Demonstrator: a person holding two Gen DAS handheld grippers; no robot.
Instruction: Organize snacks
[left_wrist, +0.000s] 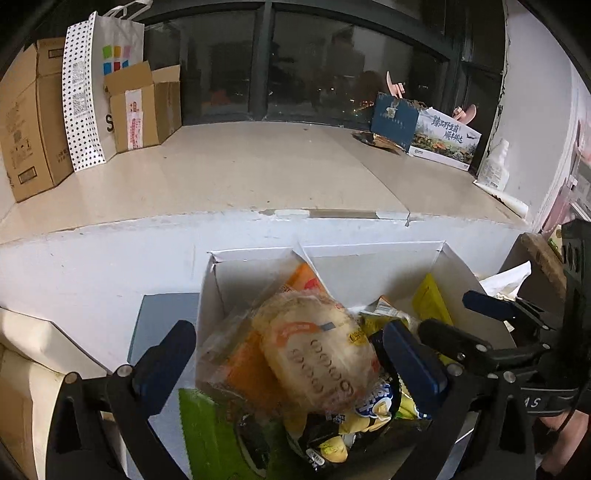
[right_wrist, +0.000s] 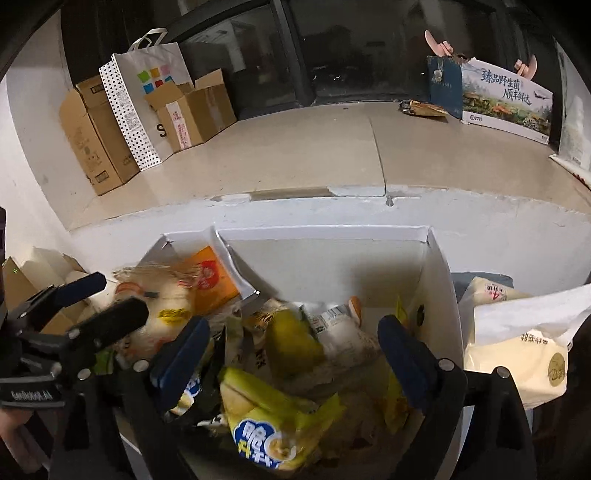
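Note:
A white cardboard box (left_wrist: 373, 254) (right_wrist: 439, 266) holds several snack packets. In the left wrist view a clear pack of pale round crackers (left_wrist: 317, 354) lies on top of the pile, over an orange packet (left_wrist: 306, 277) and a yellow-black chip bag (left_wrist: 351, 424). My left gripper (left_wrist: 288, 354) is open, its fingers on either side of the cracker pack. My right gripper (right_wrist: 295, 354) is open above a yellow snack bag (right_wrist: 266, 417) and other packets inside the box. Each gripper shows at the edge of the other's view.
The box sits below a white ledge (left_wrist: 258, 236). On the ledge stand brown cartons (left_wrist: 33, 122), a dotted paper bag (left_wrist: 92, 88) and printed boxes (left_wrist: 443, 136) by a dark window. A cream package (right_wrist: 517, 362) in a white bag lies right of the box.

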